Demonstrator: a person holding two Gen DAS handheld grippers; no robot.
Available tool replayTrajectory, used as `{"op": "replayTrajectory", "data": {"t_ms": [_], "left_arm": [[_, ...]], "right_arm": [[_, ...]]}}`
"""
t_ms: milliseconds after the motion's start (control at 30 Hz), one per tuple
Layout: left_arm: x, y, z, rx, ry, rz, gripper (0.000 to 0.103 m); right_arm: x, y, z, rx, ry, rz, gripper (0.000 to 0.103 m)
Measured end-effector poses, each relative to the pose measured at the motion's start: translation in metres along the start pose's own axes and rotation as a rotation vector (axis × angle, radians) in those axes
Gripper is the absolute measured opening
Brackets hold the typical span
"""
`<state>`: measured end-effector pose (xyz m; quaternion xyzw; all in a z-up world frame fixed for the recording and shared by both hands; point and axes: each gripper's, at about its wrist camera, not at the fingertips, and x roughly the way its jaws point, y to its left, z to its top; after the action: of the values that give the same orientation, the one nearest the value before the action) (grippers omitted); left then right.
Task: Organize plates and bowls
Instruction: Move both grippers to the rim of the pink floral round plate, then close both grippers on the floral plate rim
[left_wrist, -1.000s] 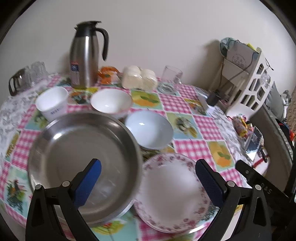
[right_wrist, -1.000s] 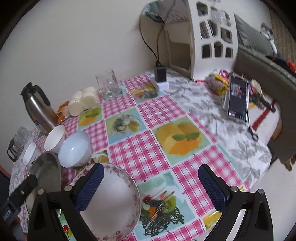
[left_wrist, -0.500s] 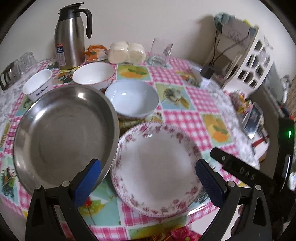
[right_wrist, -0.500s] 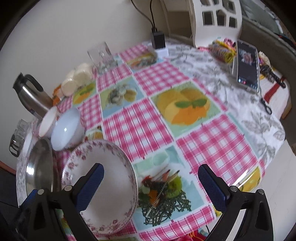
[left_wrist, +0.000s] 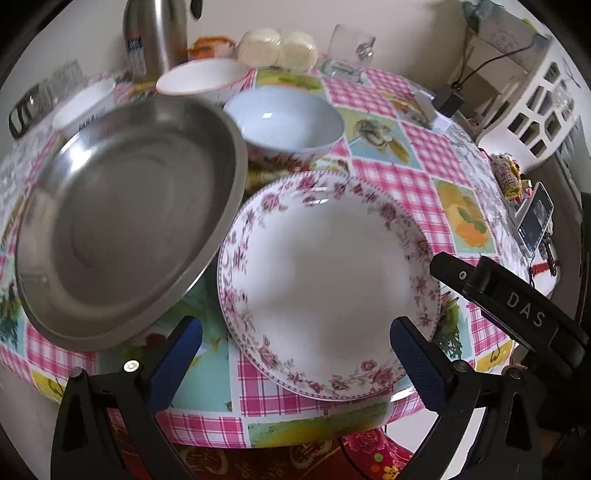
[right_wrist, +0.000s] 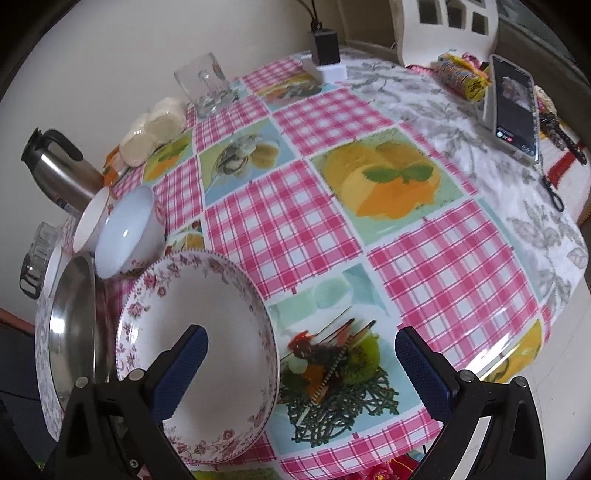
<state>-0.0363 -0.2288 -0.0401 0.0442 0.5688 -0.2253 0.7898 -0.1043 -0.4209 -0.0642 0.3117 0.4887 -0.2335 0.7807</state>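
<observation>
Checked tablecloth (right_wrist: 288, 221) below; both grippers, left (left_wrist: 295, 354) and right (right_wrist: 301, 363), hover wide open, empty, over floral plate (left_wrist: 325, 280).

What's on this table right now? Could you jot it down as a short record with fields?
Surface: pink checked tablecloth with fruit pictures
Plates: round white plate with pink flower rim; large round steel plate, its edge over the flowered one
Bowls: pale blue bowl; white bowl; small white cup
Behind: steel jug, clear glass mug
Left claw: open, empty
Right claw: open, empty
</observation>
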Motion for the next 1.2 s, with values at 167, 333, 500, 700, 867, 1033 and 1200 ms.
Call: {"op": "replayTrajectory", "data": {"t_ms": [167, 333, 500, 700, 867, 1033, 1200], "left_arm": [[0.009, 0.013, 0.0, -0.062, 0.02, 0.007, 0.101], [0.014, 0.022, 0.001, -0.104, 0.029, 0.005, 0.089], [0.017, 0.027, 0.001, -0.129, 0.028, 0.001, 0.08], [0.021, 0.035, 0.003, -0.169, 0.027, -0.009, 0.068], [0.026, 0.039, 0.006, -0.192, 0.025, -0.007, 0.052], [0.03, 0.041, 0.006, -0.206, 0.027, -0.023, 0.043], [0.031, 0.042, 0.007, -0.212, 0.021, -0.024, 0.043]], "right_arm": [[0.01, 0.003, -0.003, -0.006, 0.028, 0.037, 0.093], [0.012, 0.002, -0.001, 0.019, 0.008, 0.084, 0.083], [0.011, 0.0, 0.001, 0.033, -0.019, 0.134, 0.067], [0.015, -0.003, 0.002, 0.054, -0.035, 0.147, 0.043], [0.021, -0.006, 0.001, 0.067, -0.031, 0.178, 0.03], [0.025, -0.004, 0.001, 0.069, -0.025, 0.19, 0.028], [0.03, -0.005, 0.0, 0.072, -0.009, 0.198, 0.022]]}}
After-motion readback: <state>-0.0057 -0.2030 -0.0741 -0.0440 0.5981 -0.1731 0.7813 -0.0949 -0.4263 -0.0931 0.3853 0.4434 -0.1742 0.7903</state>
